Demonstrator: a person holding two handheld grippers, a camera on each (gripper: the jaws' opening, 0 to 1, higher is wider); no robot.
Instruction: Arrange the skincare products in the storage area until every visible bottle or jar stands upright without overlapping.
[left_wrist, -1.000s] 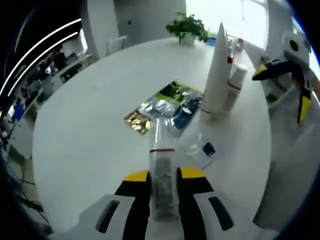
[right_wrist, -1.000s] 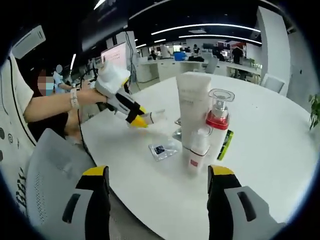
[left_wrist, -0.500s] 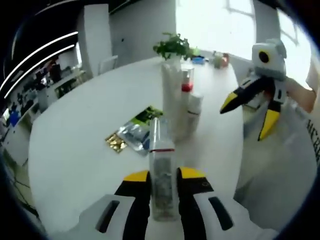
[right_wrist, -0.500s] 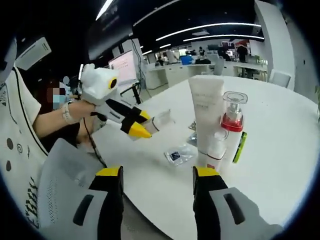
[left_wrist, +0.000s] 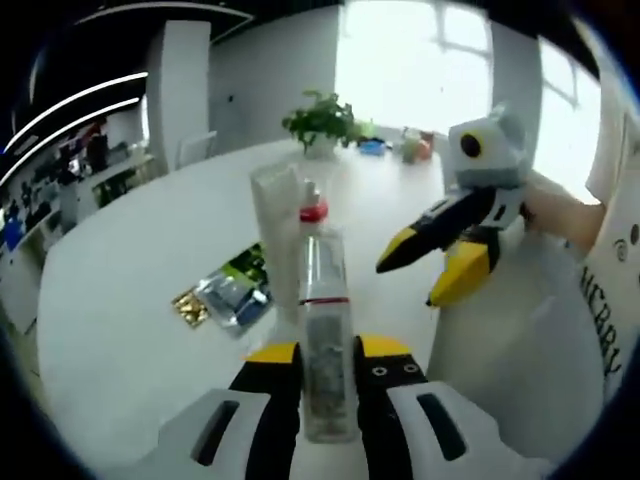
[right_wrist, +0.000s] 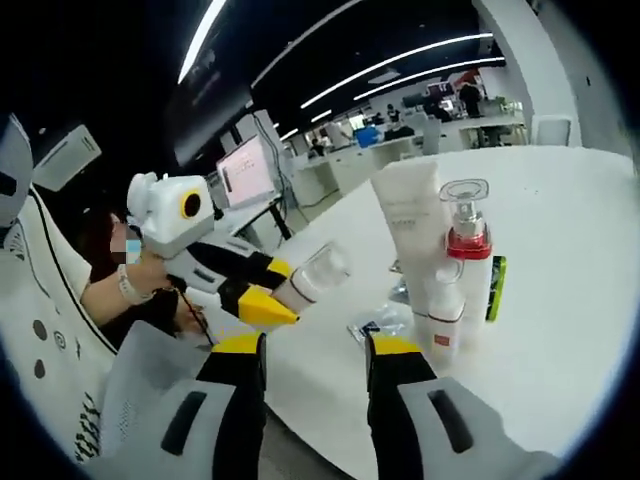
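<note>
Left gripper (left_wrist: 327, 352) clamped on clear bottle (left_wrist: 325, 335), carried above white table (left_wrist: 130, 250), now raised nearer upright cluster than a second ago. Right gripper (right_wrist: 315, 352) holds nothing, jaws narrower than before, moved in close beside bottle's cap end. Beyond: white tube (right_wrist: 415, 225), red-collared pump bottle (right_wrist: 468, 262), small white bottle (right_wrist: 440, 322) standing together; sachets (left_wrist: 225, 295) flat behind. Likely handover or set-down next; clear bottle not yet standing.

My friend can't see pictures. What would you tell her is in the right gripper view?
The other tongs, held by a person's hand, grip a clear bottle above a white round table. Beside it stand a tall white tube, a red-collared pump bottle and a small white bottle. This view's own tongs are empty.
</note>
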